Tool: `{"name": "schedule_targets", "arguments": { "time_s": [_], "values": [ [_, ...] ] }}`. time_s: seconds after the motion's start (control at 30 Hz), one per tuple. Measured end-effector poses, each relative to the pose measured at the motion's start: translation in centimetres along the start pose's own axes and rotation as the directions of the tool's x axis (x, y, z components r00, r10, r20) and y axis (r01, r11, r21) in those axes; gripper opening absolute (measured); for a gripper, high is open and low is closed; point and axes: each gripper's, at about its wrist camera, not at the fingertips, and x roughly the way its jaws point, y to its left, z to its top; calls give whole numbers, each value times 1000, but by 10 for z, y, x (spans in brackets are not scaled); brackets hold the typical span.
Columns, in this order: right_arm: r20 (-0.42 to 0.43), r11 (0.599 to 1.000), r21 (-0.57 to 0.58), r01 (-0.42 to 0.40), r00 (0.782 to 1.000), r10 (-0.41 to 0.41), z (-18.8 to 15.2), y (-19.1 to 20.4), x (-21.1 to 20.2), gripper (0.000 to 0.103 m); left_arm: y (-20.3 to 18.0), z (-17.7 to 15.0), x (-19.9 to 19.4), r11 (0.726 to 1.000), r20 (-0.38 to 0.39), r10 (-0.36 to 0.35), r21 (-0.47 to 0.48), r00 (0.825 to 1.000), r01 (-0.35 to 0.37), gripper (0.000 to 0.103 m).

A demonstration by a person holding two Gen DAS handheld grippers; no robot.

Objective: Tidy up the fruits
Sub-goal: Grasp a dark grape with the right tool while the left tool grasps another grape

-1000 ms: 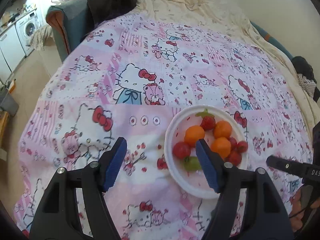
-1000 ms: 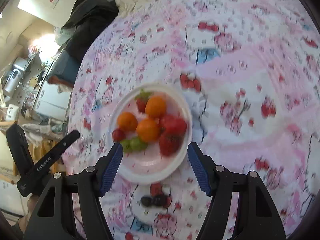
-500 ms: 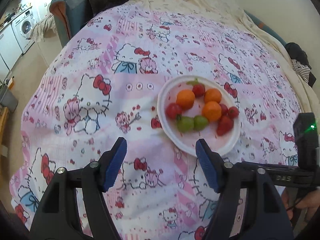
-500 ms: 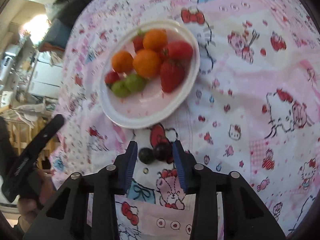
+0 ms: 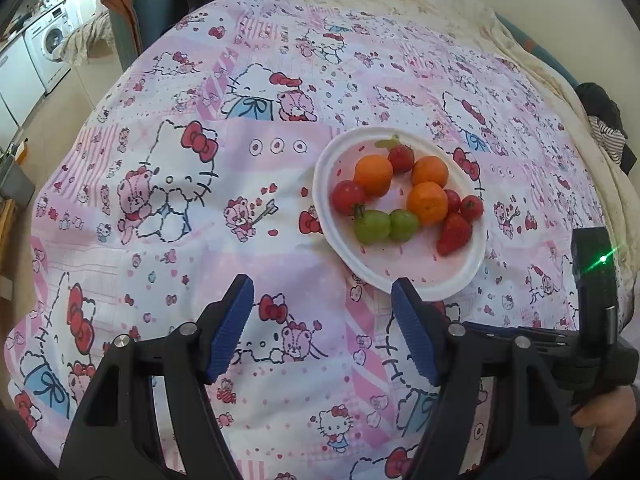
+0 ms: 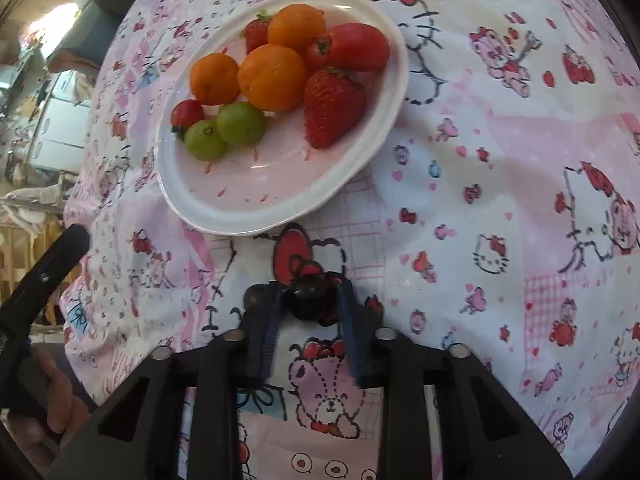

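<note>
Spread over the bed, a cartoon-cat sheet (image 6: 480, 160) carries the plate (image 6: 240, 208), just short of which the right gripper (image 6: 308, 304) pinches a dark grape (image 6: 308, 298), apparently the pick step, a lift onto the plate next; left gripper (image 5: 322, 324) hangs spread

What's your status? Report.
Right gripper shut on dark grape; left gripper open, empty. Second dark grape beside left finger. Plate ahead, path unobstructed.

A home: a bed under a cartoon-cat bedspread (image 5: 248, 184), with a washing machine (image 5: 48, 46) beyond.
</note>
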Motion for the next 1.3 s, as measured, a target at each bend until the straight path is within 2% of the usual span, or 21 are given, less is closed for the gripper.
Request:
{"name": "schedule_targets", "arguments": {
  "time_s": [0.2,0.23,0.27,0.33,0.37,0.47,0.57,0.63,0.67,0.73,0.77,0.9,1.0,1.1,1.13,1.17,1.3],
  "values": [
    [28,999,9,-47,999,47,1,-5,-13,25,-14,-3,13,999,-43,-15,32,999,17,68],
    [43,999,17,-48,998,47,2,-8,-19,18,-18,-4,17,999,-54,-19,42,998,21,68],
    [56,998,26,-57,997,56,2,-10,-26,15,-23,-6,21,998,-66,-21,55,998,25,68],
    [106,996,42,-76,992,72,2,-14,-43,15,-33,-11,30,996,-105,-34,79,994,43,68],
    [135,997,46,-61,989,55,0,-18,-53,15,-39,-13,36,994,-137,-48,92,989,60,68],
    [137,993,87,-76,988,64,-2,-31,-59,16,-51,-19,42,991,-164,-57,115,985,76,68],
    [105,990,94,-108,990,98,-5,-35,-51,20,-50,-15,42,994,-144,-27,103,989,42,68],
    [62,985,109,-133,990,127,-4,-33,-42,23,-36,-8,41,999,-134,-11,47,991,17,68],
    [51,984,107,-141,989,136,-4,-31,-37,30,-29,-6,41,1000,-130,-4,18,991,7,68],
    [34,990,87,-112,993,110,-1,-24,-28,43,-13,-3,40,999,-126,6,-40,992,-11,68],
    [21,990,90,-111,994,110,-1,-20,-23,46,-5,-2,40,998,-126,10,-65,992,-18,68],
    [-16,996,77,-44,999,46,4,-10,-2,47,9,-3,37,995,-121,16,-95,993,-28,68],
    [-9,999,51,8,1000,-8,6,-1,5,47,12,-4,33,996,-107,19,-86,994,-29,68],
    [6,998,28,50,999,-50,4,3,8,39,14,-4,30,996,-99,24,-83,995,-32,68],
    [8,997,14,74,997,-74,3,3,7,30,14,-3,30,996,-101,20,-87,995,-29,68],
    [4,996,1,88,996,-88,3,2,6,27,14,-3,30,996,-101,16,-91,995,-25,68],
    [-10,995,-29,91,996,-92,-4,0,0,26,8,-3,28,997,-95,10,-74,995,-17,68]
  ]
}}
